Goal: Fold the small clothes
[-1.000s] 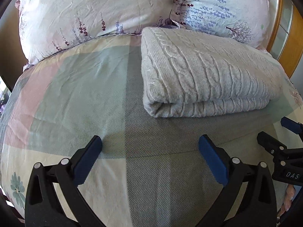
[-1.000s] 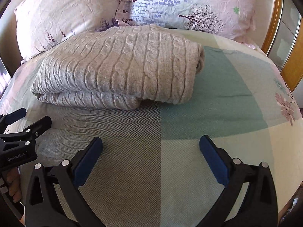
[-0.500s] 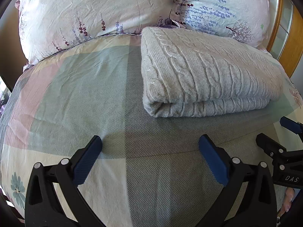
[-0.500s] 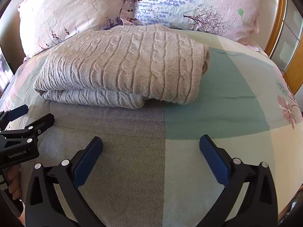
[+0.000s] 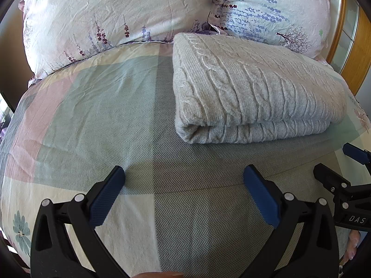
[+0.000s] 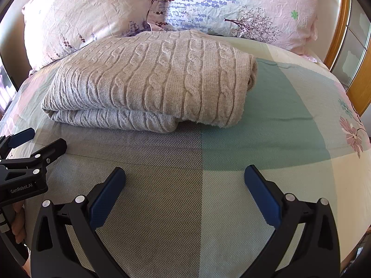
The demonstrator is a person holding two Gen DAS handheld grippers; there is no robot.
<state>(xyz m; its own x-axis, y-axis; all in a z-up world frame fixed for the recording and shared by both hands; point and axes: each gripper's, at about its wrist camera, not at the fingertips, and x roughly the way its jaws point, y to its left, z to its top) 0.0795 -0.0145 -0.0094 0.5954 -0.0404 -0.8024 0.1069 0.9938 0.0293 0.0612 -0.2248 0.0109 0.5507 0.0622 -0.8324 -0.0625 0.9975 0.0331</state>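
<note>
While the left gripper (image 5: 183, 177) hangs wide open over the checked blanket (image 5: 97, 106), holding nothing, the folded grey sweater (image 5: 252, 88) lies further back by the pillows (image 5: 111, 11). Beside it, the right gripper (image 6: 184, 178) is wide open and empty too.

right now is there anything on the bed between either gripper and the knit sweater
Nothing visible. Only bare bedspread lies between the open left gripper and the folded sweater, and likewise ahead of the open right gripper. The pillows sit behind the sweater.
</note>
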